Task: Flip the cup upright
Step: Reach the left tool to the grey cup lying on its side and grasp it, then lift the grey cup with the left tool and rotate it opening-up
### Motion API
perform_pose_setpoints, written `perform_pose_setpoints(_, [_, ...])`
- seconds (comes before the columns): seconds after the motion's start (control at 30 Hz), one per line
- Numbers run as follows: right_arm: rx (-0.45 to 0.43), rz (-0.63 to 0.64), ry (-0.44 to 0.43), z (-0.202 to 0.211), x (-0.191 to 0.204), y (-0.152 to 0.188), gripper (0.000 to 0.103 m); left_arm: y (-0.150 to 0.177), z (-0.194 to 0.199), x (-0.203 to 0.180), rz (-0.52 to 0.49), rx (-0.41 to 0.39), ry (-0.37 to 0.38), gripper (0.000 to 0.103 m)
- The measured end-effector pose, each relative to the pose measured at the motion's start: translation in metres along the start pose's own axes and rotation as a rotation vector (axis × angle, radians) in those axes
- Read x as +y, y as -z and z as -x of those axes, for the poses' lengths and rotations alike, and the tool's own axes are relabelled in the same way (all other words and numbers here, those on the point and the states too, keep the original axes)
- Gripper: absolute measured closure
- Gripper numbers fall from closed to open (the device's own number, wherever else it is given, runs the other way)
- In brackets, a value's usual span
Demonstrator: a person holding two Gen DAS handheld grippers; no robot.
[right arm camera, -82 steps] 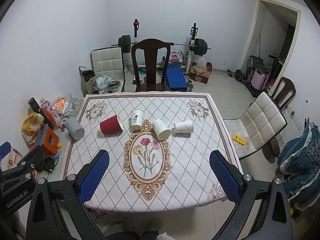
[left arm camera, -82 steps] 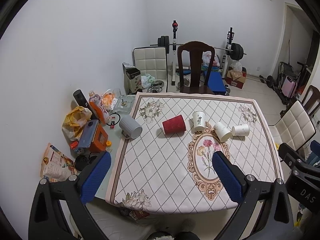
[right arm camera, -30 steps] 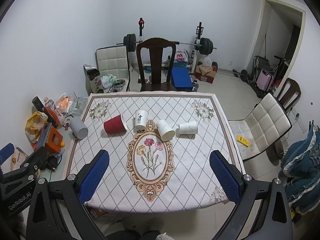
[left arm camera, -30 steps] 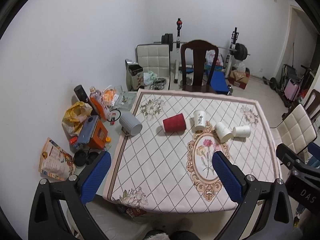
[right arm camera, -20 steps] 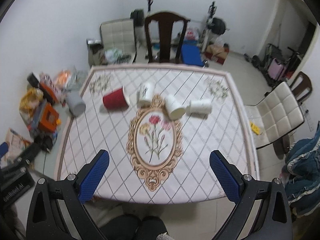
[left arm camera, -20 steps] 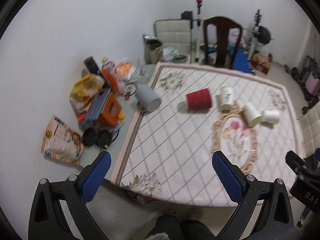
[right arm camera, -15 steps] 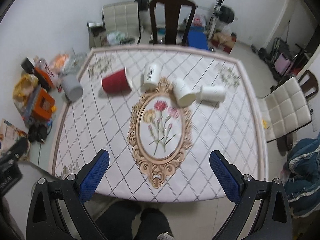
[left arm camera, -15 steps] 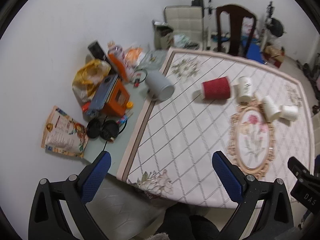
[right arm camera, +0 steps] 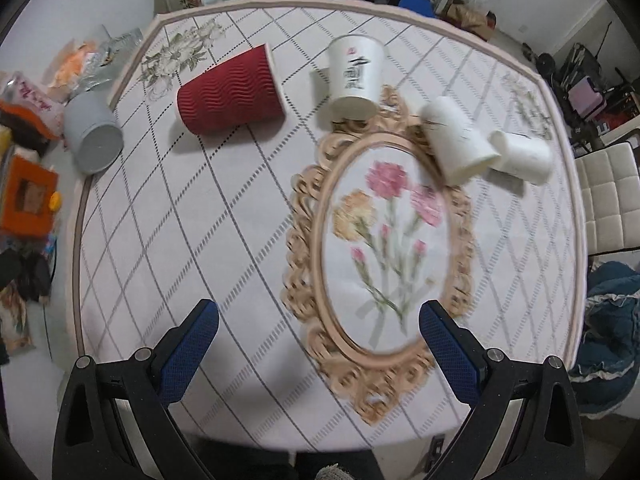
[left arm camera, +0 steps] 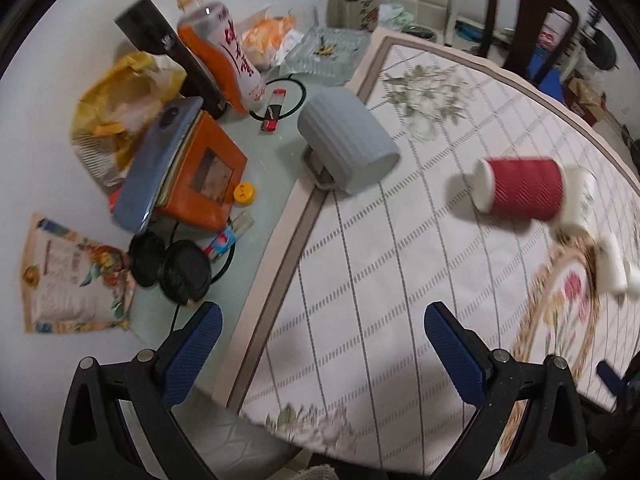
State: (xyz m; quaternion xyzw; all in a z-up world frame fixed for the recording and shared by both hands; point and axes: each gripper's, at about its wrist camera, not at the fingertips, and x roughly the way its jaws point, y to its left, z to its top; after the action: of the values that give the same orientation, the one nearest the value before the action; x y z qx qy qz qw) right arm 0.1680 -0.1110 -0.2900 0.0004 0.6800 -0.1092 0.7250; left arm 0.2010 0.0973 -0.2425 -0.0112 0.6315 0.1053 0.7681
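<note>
- Since the earlier frames both grippers have dropped toward the bench (right arm camera: pixel 132 240) and pitched down; cups loom larger, room backdrop mostly gone.
- Left gripper (left arm camera: pixel 320 344): jaws spread wide, holding nothing, low centre of its view. Right gripper (right arm camera: pixel 318 344): jaws likewise wide apart, empty.
- Cups all unflipped. Grey mug (left arm camera: pixel 346 142) on its side, upper centre of the left view, straddling the cloth edge, handle toward camera. Red cup (right arm camera: pixel 230 90) on its side, upper left of the right view.
- Printed white cup (right arm camera: pixel 356 74) at top centre, looks mouth-down. Two plain white cups (right arm camera: pixel 458 140) lie touching, upper right.
- Judgement: approach stage, nothing done. Left side seems aimed at mug or red cup.
- To do well: close across the wall mid-body, gently with paper cups; lift clear before rotating; set the base flat.
</note>
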Motion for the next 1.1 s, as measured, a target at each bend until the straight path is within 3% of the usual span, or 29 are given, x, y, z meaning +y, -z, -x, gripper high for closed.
perform_pose_setpoints(0.3, [0.039,-0.086,0.04,-0.063,0.045,-0.063,0.001,-0.081,-0.067,0.015,0.1,0.066,0.063,0.0])
perform_pose_setpoints(0.53, [0.065,-0.128,0.055,-0.093,0.06,-0.089,0.001,-0.123,-0.115,0.012,0.187,0.146,0.179,0.0])
perform_pose_setpoints(0.63, [0.08,-0.148,0.059,-0.101,0.062,-0.093,0.001,-0.135,-0.136,0.009,0.222,0.191,0.23,0.0])
perform_pose_setpoints(0.77, [0.084,-0.16,0.069,-0.104,0.064,-0.098,0.001,-0.148,-0.157,0.005,0.237,0.22,0.272,0.01])
perform_pose_setpoints(0.83, [0.085,-0.166,0.075,-0.104,0.065,-0.099,0.001,-0.152,-0.163,0.004,0.232,0.217,0.272,0.018])
perform_pose_setpoints(1.1, [0.087,-0.201,0.094,-0.103,0.05,-0.104,0.001,-0.157,-0.165,0.001,0.151,0.176,0.266,0.02])
